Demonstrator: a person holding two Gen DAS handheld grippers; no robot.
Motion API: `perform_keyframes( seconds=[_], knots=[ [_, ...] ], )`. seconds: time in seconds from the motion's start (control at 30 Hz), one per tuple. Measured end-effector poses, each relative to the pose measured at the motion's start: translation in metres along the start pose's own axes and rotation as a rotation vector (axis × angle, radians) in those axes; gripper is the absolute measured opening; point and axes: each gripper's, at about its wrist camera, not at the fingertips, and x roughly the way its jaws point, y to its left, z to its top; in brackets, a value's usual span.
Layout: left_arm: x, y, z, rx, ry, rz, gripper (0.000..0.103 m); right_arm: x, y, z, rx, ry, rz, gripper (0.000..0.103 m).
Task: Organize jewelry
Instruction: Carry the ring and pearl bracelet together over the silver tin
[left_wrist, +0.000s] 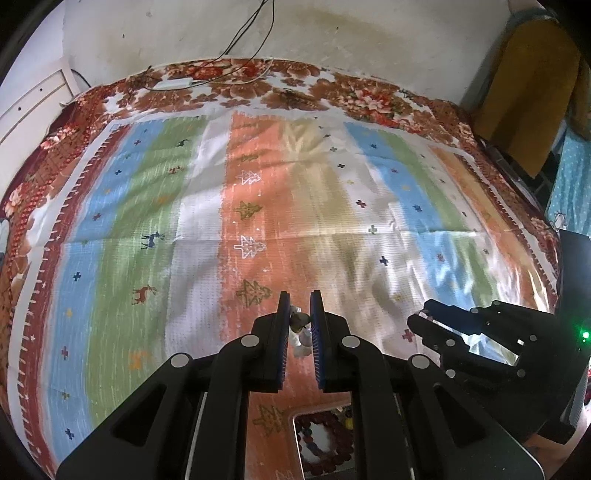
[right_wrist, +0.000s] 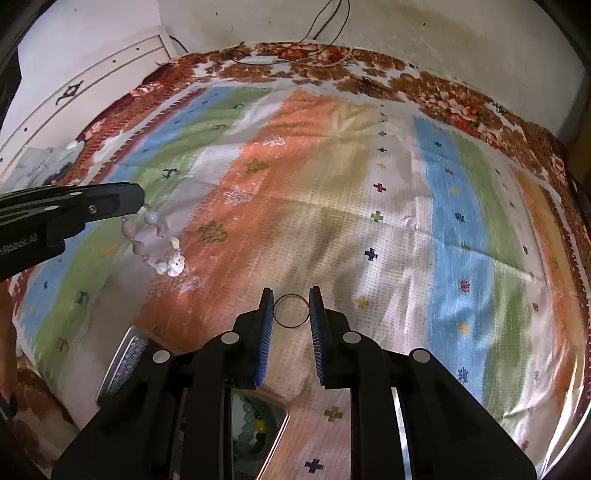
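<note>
Over the striped cloth (right_wrist: 369, 229) spread across the bed, both grippers hang clear of the surface. Nearest, under the right gripper (right_wrist: 291, 308), part of a tray (right_wrist: 275, 417) shows between the black arms; green and yellow beads lie in it, but most of it is cut off by the gripper body. The jaws there are clenched on a thin metal ring (right_wrist: 291, 311), its wire hoop pinched edge to edge between the blue pads. To the left, a patterned lid or box (right_wrist: 125, 360) leans half hidden behind the arm; I cannot tell which.

The left gripper (left_wrist: 300, 314) grasps a bead bracelet (right_wrist: 155, 242) at its tips. From its own camera only a few pale beads and a dark one show between the pads; seen from the right side the pink and white loop dangles free above the cloth. Below that gripper another tray compartment (left_wrist: 297, 424) holds dark red beads, mostly blocked.

Farther off, a floral blanket (left_wrist: 258, 85) borders the cloth, a white charger with cables (left_wrist: 173, 83) lies near the stained wall (left_wrist: 332, 33), and a yellow garment (left_wrist: 532, 85) hangs at the right edge, partly out of view.
</note>
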Motion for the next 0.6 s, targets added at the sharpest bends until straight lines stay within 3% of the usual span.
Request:
perform_keyframes(
  seconds=[0.6],
  knots=[
    [-0.04,-0.018,-0.032,0.014,-0.058,-0.051,0.01,-0.036,0.012,-0.023,-0.015,-0.053,0.034,0.02]
  ],
)
